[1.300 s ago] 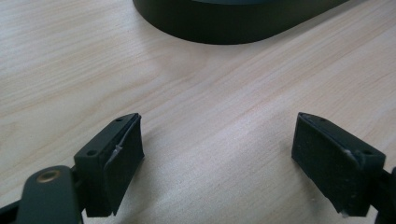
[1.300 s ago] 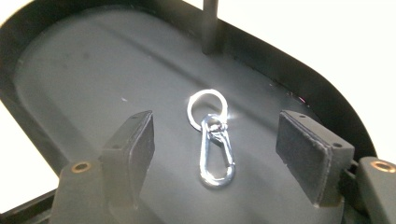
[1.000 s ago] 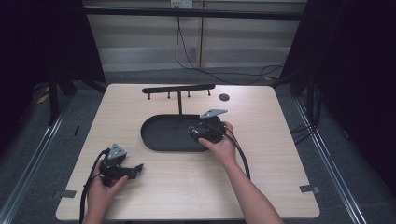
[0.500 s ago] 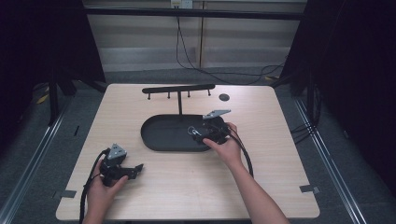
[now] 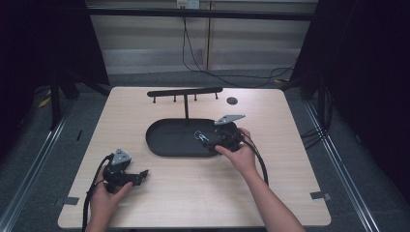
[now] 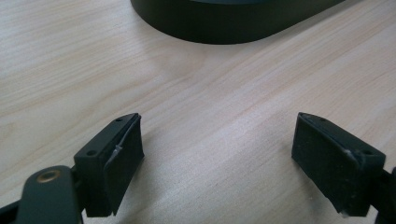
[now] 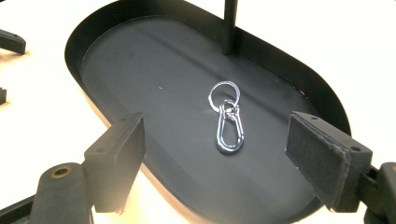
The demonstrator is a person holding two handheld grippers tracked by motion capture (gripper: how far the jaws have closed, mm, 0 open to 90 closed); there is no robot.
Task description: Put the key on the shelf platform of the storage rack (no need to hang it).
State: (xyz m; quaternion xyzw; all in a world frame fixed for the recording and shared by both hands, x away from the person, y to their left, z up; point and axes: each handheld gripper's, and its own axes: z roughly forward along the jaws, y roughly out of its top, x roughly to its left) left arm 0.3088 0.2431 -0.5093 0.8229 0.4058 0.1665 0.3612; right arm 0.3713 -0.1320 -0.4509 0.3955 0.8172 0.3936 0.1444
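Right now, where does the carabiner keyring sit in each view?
High view: carabiner keyring in the oval tray's right half, just left of the right tongs.
Right gripper view: mid-frame, lying flat on the tray floor.
Left gripper view: not in it.
Shared landmark: black oval tray.

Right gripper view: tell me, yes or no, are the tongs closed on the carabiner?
No: the carabiner lies flat in the black tray, with the right tongs standing wide apart, not touching it.

tray (image 6: 224,21) cut off top, post (image 7: 229,23) too
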